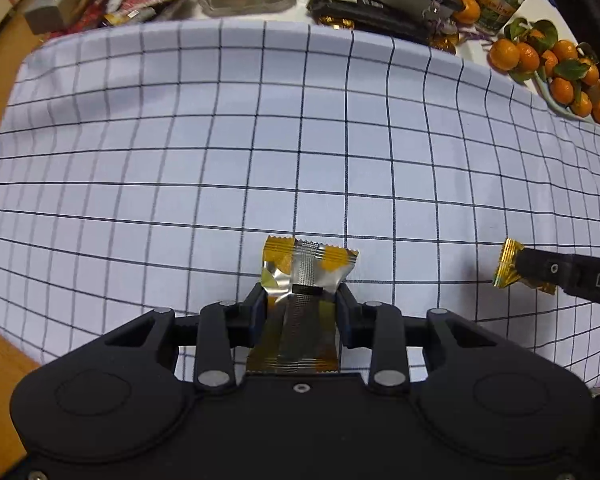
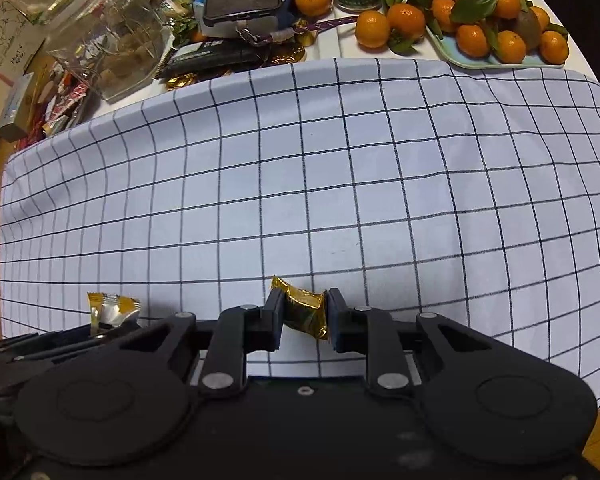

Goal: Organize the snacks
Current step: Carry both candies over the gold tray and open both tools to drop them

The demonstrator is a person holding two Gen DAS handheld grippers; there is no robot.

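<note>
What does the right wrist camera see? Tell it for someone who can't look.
The right gripper pinches a small gold snack packet above a checked cloth. Tangerines sit at the far right.

Left edge crops the glass jar, contents perhaps biscuits.

White letters "DA" on the black right claw, rest cut off.

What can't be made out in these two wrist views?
- Left wrist view: lower end of the silver-and-yellow snack packet hidden behind the left gripper.
- Right wrist view: the gold-wrapped snack is crumpled in the right gripper, print unreadable.
- Both views: glass jar contents blurred.
</note>
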